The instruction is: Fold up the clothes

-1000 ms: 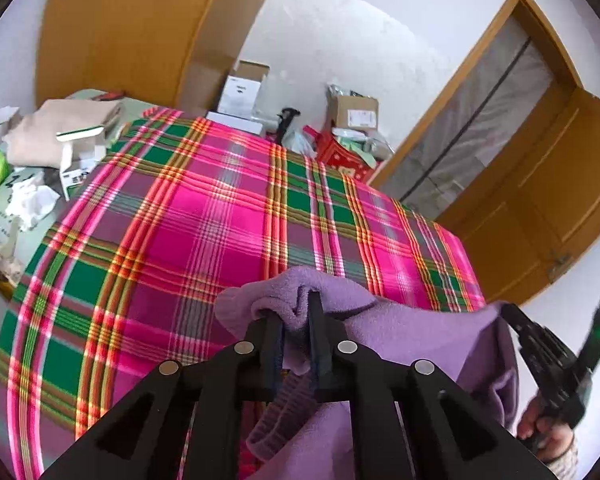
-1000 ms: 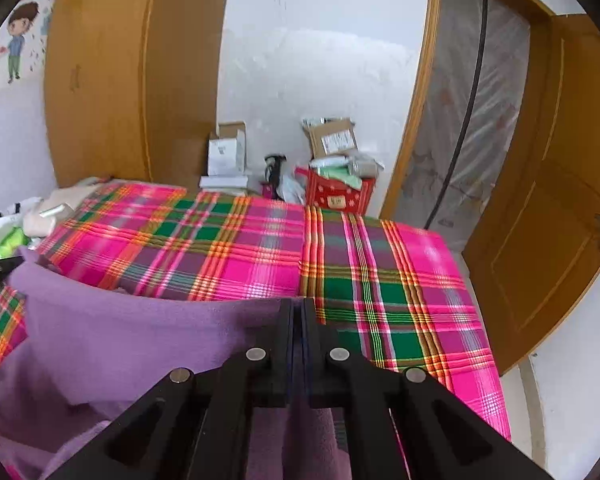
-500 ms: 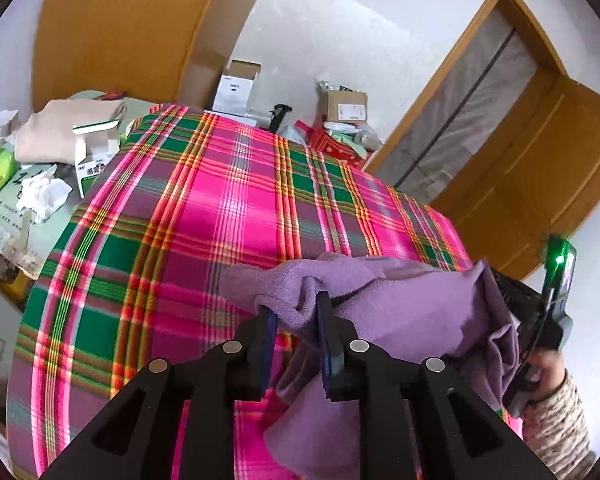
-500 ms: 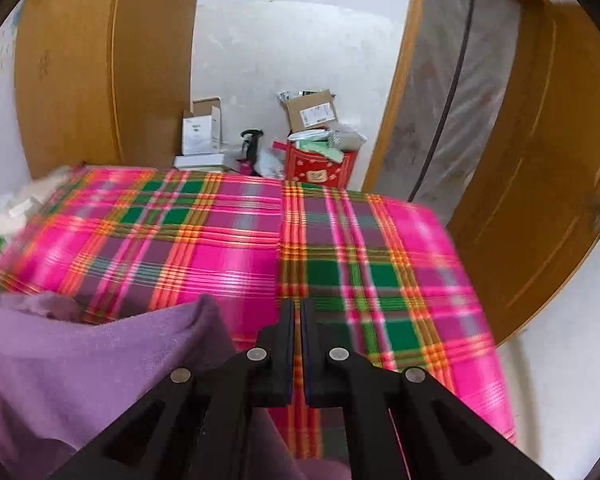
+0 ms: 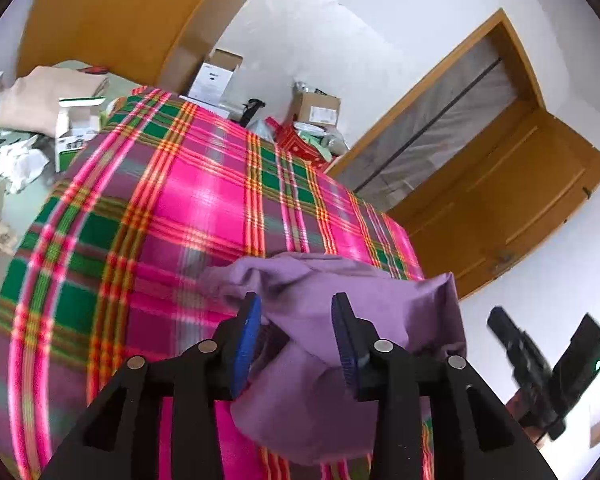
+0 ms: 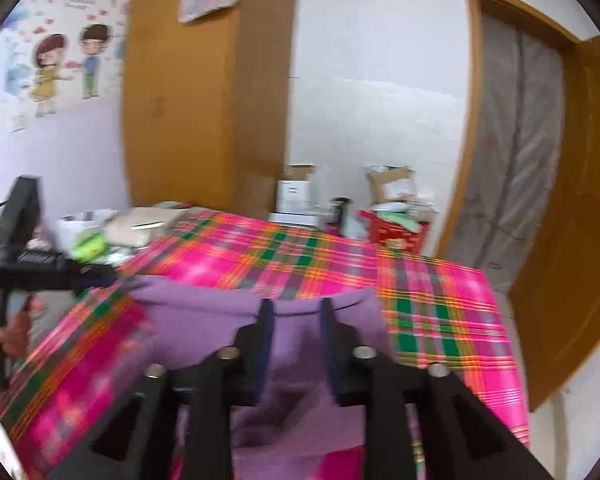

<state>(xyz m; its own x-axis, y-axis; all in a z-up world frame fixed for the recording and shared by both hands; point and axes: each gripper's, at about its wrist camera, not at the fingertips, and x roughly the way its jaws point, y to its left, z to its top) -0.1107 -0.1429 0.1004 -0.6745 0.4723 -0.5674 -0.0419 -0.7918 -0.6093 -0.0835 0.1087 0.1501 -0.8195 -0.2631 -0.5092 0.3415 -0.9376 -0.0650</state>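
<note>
Both grippers were clamped on the purple garment half a second ago; now both have let go. The left gripper has its blue-padded jaws spread wide, the right gripper likewise, soft fleecy cloth bunched between them. The garment lies in a rumpled heap at 6 o'clock on the pink-and-green plaid bedspread. At 12 o'clock, a red box stuffed with packaging, cardboard boxes beside it.
</note>
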